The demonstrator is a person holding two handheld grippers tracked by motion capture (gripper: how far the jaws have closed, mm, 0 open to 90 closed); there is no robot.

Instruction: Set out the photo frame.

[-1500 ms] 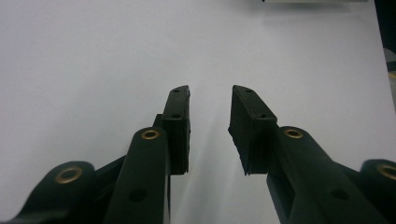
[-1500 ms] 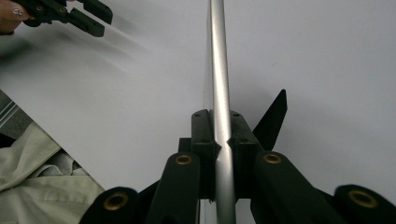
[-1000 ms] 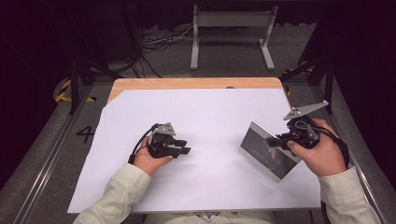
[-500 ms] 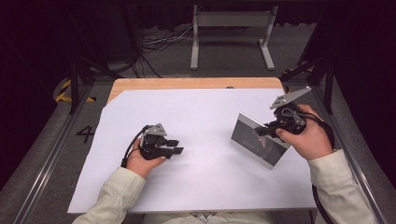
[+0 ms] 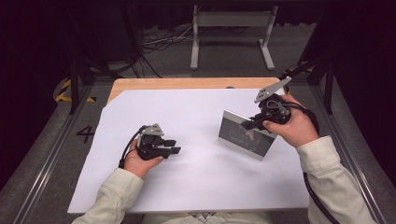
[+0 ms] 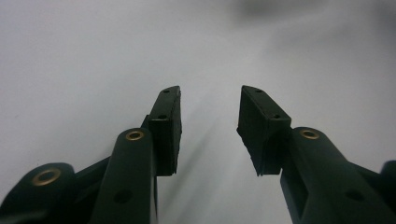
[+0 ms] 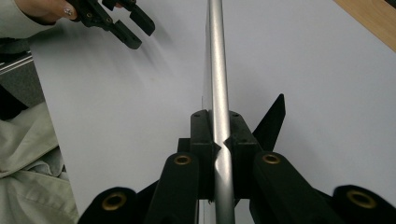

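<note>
A flat silver-framed panel (image 5: 243, 135) with a dark face is tilted up on edge over the right side of the white sheet (image 5: 196, 107). My right gripper (image 5: 250, 125) is shut on its upper right edge. In the right gripper view the frame's thin metal edge (image 7: 217, 56) runs straight up between the pressed pads of that gripper (image 7: 219, 135). My left gripper (image 5: 172, 146) rests low on the sheet at the left, pointing right, open with nothing between its pads (image 6: 208, 126). It also appears at the top left of the right gripper view (image 7: 128, 23).
The white sheet covers a wooden tabletop (image 5: 163, 83) whose far edge shows. Metal rails run along both sides of the table. A grey metal stand (image 5: 231, 37) and cables sit on the floor beyond the far edge.
My right gripper has carried the panel leftward and a little farther from me. The left gripper has stayed almost in place, open.
</note>
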